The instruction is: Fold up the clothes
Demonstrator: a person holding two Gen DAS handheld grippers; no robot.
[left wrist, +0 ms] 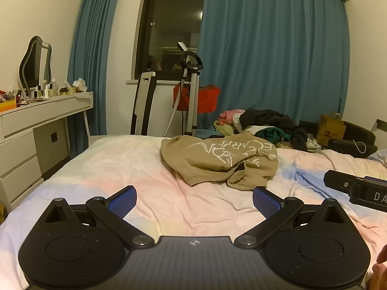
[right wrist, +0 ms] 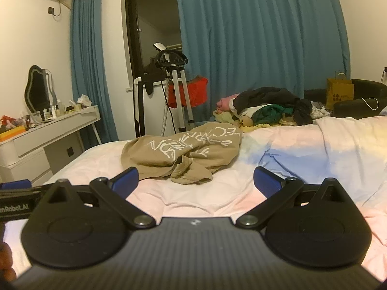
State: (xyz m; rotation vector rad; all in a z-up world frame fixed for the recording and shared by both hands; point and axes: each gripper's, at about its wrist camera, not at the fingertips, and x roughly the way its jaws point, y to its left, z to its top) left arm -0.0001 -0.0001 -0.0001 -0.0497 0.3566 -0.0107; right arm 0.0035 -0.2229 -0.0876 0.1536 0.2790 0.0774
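Two grippers, both empty. Left wrist view: left gripper [left wrist: 194, 199], jaws spread wide above the pastel bedding [left wrist: 121, 169]; one crumpled tan T-shirt [left wrist: 217, 162] with white lettering lies ahead of the jaws, slightly right of the gap, apart from both pads, toward the bed's far edge. Clothes pile [left wrist: 266, 125] behind it. Right wrist view: right gripper [right wrist: 196, 181], jaws wide; the T-shirt lies ahead, nearer the left pad [right wrist: 127, 180], untouched. Dresser [right wrist: 48, 135] at left.
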